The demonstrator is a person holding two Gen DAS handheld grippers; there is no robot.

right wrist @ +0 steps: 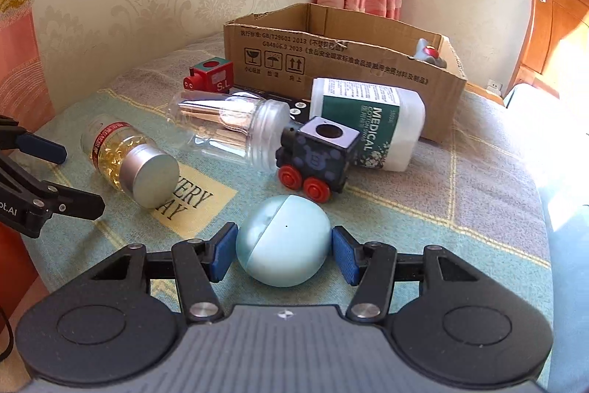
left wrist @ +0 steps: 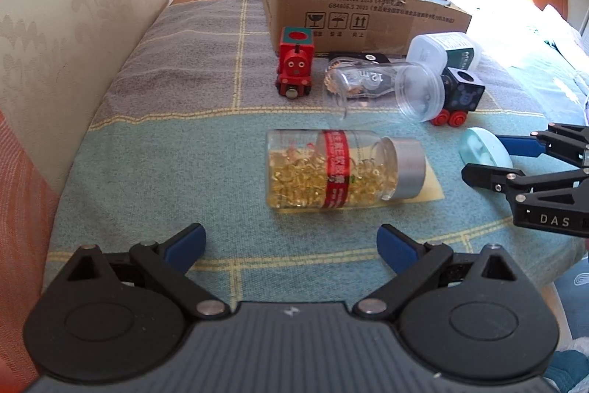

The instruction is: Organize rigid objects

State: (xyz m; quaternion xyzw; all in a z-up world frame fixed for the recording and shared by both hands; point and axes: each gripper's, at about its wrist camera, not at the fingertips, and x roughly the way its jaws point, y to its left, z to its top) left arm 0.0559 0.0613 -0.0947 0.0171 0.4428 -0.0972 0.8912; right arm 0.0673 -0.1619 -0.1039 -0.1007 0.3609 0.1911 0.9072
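Here, right gripper [right wrist: 284,251] fingers bracket, w/ slight gaps, the pale-blue round case [right wrist: 283,240]: smooth, rigid, prob. light, slippery—grip at widest pt; left gripper [left wrist: 291,247] spread, empty.

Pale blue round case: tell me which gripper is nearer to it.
Right. The right gripper straddles the pale blue round case; the left gripper is open, off to its side, facing the capsule bottle.

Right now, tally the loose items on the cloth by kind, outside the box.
Toy trains: 2, red, black
Bottles and jars lying down: 3, capsule bottle, clear jar, white swab jar
Round blue case: 1
Total: 6
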